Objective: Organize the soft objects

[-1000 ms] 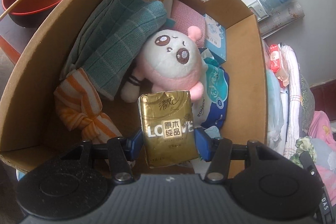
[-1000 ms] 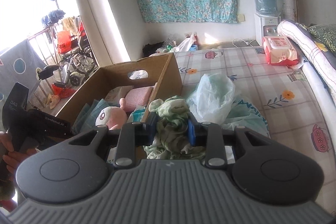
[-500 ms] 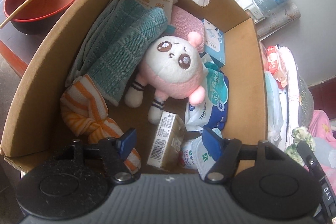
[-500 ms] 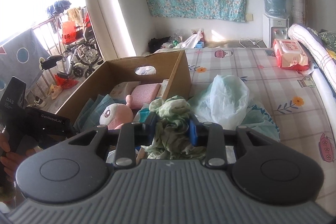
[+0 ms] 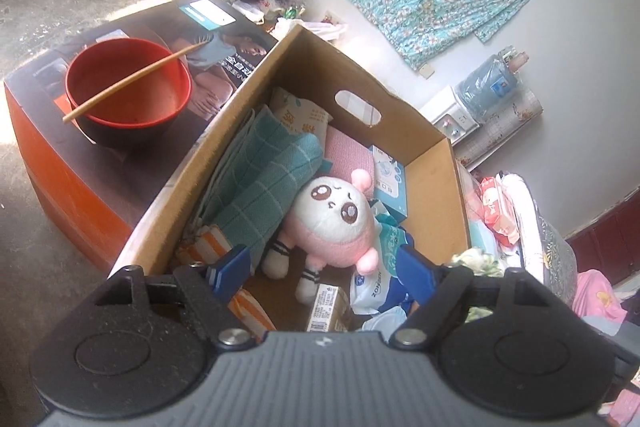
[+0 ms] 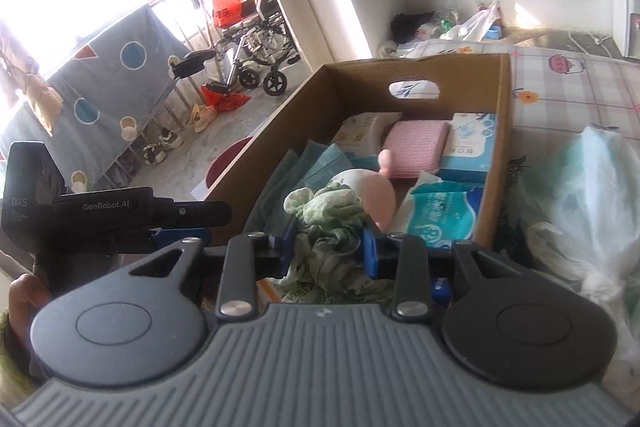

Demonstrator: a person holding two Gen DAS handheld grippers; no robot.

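Released since the earlier frame, the gold tissue pack (image 5: 326,309) now lies on the floor of the cardboard box (image 5: 434,195), near the six o'clock edge of the left wrist view, and the left gripper (image 5: 324,269) has drawn back and up from it; its jaws are opening, with nothing pressed between them. Just beyond the pack sits the pink plush doll (image 5: 332,223), feet toward the gripper, with a wet-wipe pack (image 5: 376,279) touching it at four o'clock, an orange striped cloth (image 5: 208,251) at nine o'clock and a teal checked towel (image 5: 260,179) at ten o'clock. Farther in, at twelve o'clock, a pink sponge (image 5: 348,159) and a blue carton (image 5: 390,183) stand against the far wall. In the right wrist view the right gripper (image 6: 330,247) is clenched on a crumpled green cloth (image 6: 328,227), carried above the near end of the box. A white plastic bag (image 6: 584,195) lies outside the box at three o'clock, on the patterned bed cover (image 6: 560,91). Judgement: the step in hand is placing the green cloth. It should be lowered into the bare floor patch beside the tissue pack, clear of the doll, and let go only once it is below the rim, as loose folds may snag the box wall. The left gripper should stay clear of that path.
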